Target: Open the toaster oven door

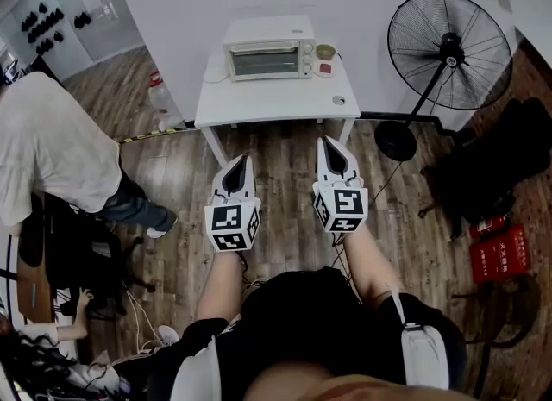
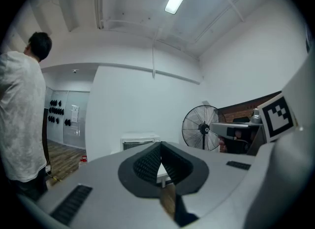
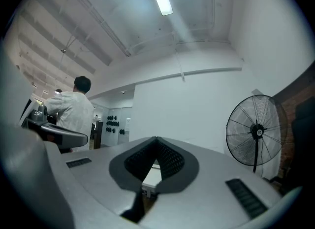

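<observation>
A white toaster oven (image 1: 269, 49) stands on a small white table (image 1: 267, 104) against the far wall, its glass door closed. In the left gripper view the toaster oven (image 2: 139, 141) shows small and far off above the jaws. Both grippers hover side by side over the wooden floor, well short of the table. My left gripper (image 1: 238, 165) is shut with nothing in it; its tips (image 2: 160, 145) meet. My right gripper (image 1: 332, 145) is shut and empty too, and its tips (image 3: 156, 139) touch, with the table edge (image 3: 150, 178) seen below them.
A black standing fan (image 1: 444, 54) stands right of the table, with its base on the floor. A person in a white shirt (image 1: 47, 145) stands at the left. Small items (image 1: 326, 51) sit on the table beside the oven. Red boxes (image 1: 500, 253) lie at the right.
</observation>
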Demonstrator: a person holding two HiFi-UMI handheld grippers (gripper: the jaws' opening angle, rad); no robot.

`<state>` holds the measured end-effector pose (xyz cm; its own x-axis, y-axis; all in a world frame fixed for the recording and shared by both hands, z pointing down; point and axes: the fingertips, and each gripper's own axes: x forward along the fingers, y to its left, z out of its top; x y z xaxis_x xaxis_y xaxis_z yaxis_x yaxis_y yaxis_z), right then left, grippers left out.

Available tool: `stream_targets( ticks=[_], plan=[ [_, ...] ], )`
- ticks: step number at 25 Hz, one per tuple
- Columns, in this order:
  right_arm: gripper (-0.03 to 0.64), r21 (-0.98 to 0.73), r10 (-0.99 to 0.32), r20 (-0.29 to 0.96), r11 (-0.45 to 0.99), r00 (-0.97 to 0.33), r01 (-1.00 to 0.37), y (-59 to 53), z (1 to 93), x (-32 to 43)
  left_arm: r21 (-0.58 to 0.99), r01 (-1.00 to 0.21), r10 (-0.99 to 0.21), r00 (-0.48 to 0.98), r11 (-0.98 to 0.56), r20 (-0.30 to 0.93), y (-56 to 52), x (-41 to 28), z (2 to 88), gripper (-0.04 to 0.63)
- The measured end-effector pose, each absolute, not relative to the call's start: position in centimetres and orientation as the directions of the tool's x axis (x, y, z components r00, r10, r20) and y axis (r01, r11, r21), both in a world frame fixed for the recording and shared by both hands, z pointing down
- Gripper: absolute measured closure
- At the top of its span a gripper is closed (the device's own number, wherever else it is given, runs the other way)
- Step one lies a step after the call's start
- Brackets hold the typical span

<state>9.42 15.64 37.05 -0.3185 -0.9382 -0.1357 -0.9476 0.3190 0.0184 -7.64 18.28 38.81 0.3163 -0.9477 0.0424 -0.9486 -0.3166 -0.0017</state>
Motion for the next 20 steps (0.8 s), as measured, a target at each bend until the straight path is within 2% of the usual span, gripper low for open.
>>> stream_targets(
  ticks=[11,20],
  plan=[
    [0.614,0.006,-0.948,-0.126,0.293,-0.292,-0.956,12.6,38.4,7.4,-0.02,-0.949,-0.948,0.314,-0.315,0.053,15.2,-10.5,40.1,0.583],
    [0.614,-0.01,-0.95,-0.123,0.292,-0.288,-0.956,2.6,39.9,7.2,-0.04,-0.948,-0.948,0.313,-0.315,0.057,5.4,-11.0,41.1,0.583]
  ],
)
